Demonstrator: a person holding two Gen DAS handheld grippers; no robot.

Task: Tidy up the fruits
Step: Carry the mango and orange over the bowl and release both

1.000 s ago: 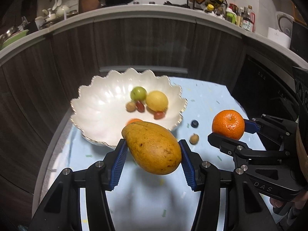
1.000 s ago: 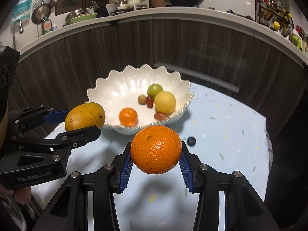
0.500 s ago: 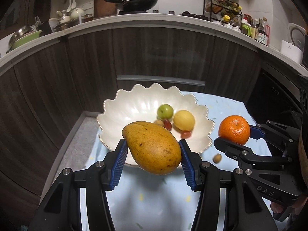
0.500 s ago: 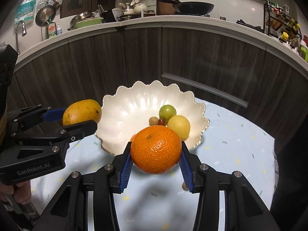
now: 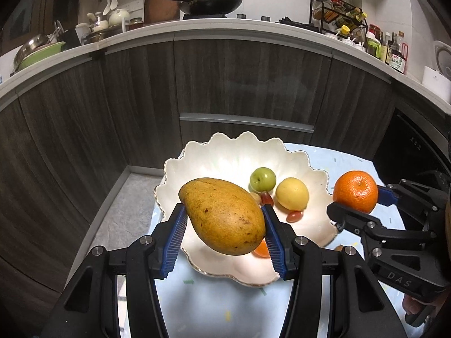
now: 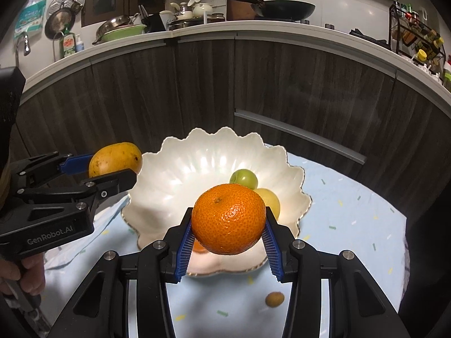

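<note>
Jaws clamp mango (image 5: 222, 215) and orange (image 6: 229, 218), pale blue tablecloth (image 6: 352, 211), dark wood cabinets (image 5: 239, 84), cluttered counter (image 5: 253, 28)

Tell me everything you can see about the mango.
The mango is large, oval and yellow-brown with small dark specks, its skin smooth and whole. It lies tilted, clamped between the blue ribbed pads of the left hand-held gripper, held in the air over the near rim of the white bowl. Only the pads touch it.
</note>
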